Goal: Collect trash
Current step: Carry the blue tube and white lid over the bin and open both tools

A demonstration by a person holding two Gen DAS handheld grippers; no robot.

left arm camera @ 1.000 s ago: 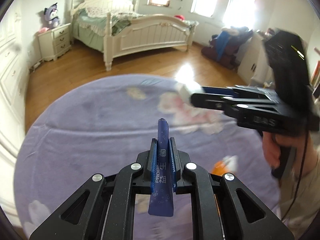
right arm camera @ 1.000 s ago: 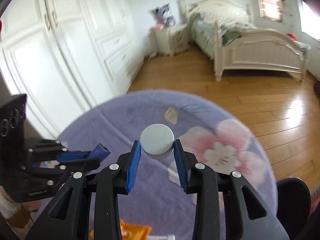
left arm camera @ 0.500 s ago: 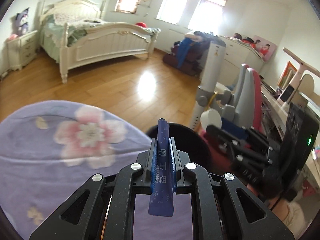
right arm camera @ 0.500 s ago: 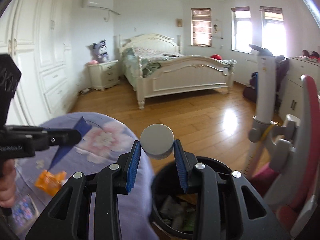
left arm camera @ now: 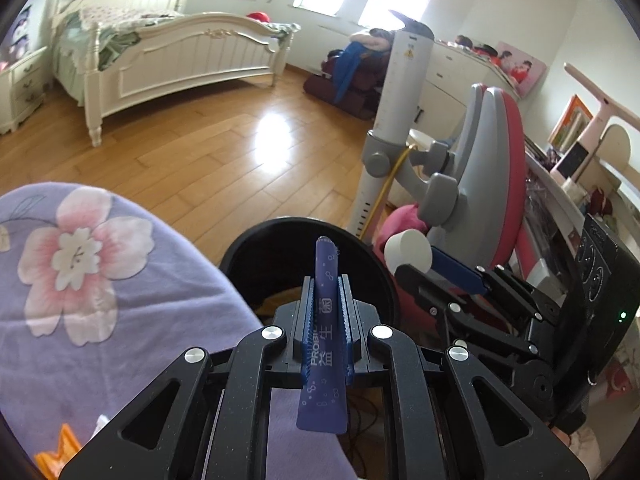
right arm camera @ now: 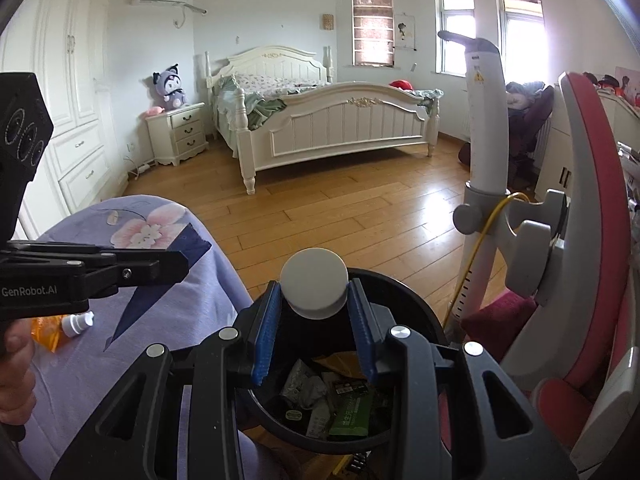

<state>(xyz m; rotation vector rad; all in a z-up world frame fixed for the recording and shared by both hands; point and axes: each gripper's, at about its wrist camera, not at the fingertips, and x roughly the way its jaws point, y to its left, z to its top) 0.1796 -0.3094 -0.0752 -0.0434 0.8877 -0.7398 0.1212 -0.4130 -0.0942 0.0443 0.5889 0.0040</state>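
Observation:
My left gripper (left arm camera: 325, 280) is shut on a dark blue sachet (left arm camera: 324, 344) and holds it over the near edge of a black trash bin (left arm camera: 372, 264). My right gripper (right arm camera: 314, 304) is shut on a small white round container (right arm camera: 314, 288) and holds it above the same bin (right arm camera: 416, 304), which holds several wrappers. The right gripper with the white container (left arm camera: 408, 249) shows at the right of the left wrist view. The left gripper (right arm camera: 176, 266) with the sachet (right arm camera: 160, 288) shows at the left of the right wrist view.
A purple floral-covered table (left arm camera: 100, 280) lies left of the bin, with an orange packet (right arm camera: 46, 330) and a small white bottle (right arm camera: 78, 323) on it. A grey and pink chair (right arm camera: 580, 240) and a white post (right arm camera: 484, 152) stand right of the bin. Wooden floor and a bed (right arm camera: 332, 120) lie beyond.
Both grippers have swung right from over the purple table to the black bin, each still holding its item. The bin's opening is now right under them.

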